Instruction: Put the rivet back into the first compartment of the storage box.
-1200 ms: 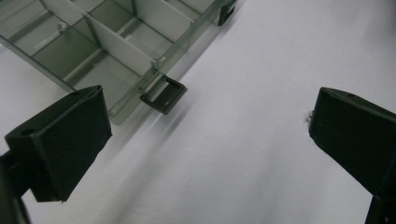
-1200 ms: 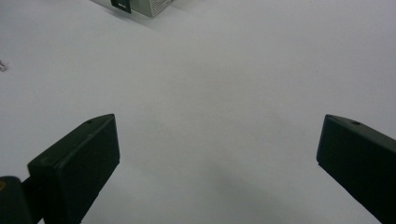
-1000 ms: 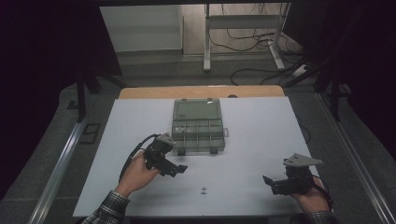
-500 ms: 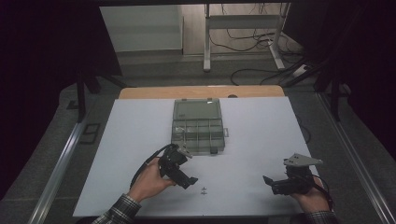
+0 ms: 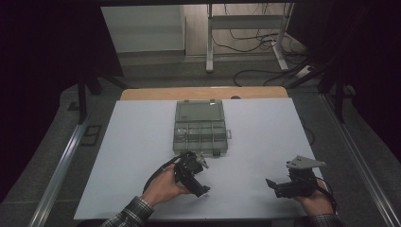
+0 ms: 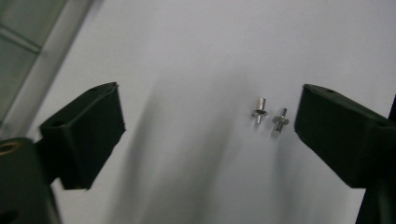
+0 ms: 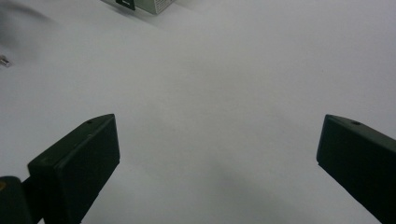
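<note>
Two small metal pins [image 6: 260, 109] [image 6: 280, 121] lie side by side on the white table [image 5: 265, 132]. My left gripper [image 5: 202, 188] [image 6: 210, 112] hangs low over them, open. Its jaws have just been closing a little. Both pins sit between the jaws, close to the right-hand one, and neither pad touches them. My right gripper [image 5: 272, 183] [image 7: 217, 140] rests near the table's front right, open over bare table with nothing between its jaws. One pin [image 7: 3, 60] shows at the far left edge of the right gripper view.
A clear compartment box [image 5: 200, 127] with its lid folded back stands in the middle of the table, just beyond the left gripper; its corner [image 7: 149, 4] tops the right gripper view. Wooden table edge [image 5: 203, 92], floor cables and a metal frame lie behind.
The left hand has moved right and toward the front edge, dropping over the two pins. The right hand has kept still.
</note>
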A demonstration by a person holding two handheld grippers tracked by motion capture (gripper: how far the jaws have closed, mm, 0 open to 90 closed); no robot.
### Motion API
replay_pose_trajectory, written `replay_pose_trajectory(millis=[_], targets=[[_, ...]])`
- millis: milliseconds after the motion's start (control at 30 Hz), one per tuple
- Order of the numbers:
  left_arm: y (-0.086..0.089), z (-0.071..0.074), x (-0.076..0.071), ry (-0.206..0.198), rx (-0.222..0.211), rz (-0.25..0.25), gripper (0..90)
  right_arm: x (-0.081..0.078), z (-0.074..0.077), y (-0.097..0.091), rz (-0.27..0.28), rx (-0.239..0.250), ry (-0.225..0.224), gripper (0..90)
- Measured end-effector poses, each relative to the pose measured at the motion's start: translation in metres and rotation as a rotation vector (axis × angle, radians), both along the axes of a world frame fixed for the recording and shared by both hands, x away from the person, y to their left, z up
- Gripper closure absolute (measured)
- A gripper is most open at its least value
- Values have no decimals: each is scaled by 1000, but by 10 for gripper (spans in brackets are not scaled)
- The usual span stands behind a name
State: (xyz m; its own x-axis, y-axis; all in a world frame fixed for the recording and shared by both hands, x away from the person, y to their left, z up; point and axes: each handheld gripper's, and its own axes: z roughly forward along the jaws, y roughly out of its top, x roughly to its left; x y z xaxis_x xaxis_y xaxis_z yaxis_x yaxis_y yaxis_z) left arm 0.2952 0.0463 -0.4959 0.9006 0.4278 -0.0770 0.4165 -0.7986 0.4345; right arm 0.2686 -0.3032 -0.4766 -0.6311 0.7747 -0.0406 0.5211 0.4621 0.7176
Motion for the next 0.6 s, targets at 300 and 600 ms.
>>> replay_pose_trajectory(millis=[300,600], targets=[[-9,-4,-4,11,0,-48,398,0,0,0,1,-5,4,0],[-13,-10,-6,36,6,-90,611,0,0,0,3,-7,7,0]])
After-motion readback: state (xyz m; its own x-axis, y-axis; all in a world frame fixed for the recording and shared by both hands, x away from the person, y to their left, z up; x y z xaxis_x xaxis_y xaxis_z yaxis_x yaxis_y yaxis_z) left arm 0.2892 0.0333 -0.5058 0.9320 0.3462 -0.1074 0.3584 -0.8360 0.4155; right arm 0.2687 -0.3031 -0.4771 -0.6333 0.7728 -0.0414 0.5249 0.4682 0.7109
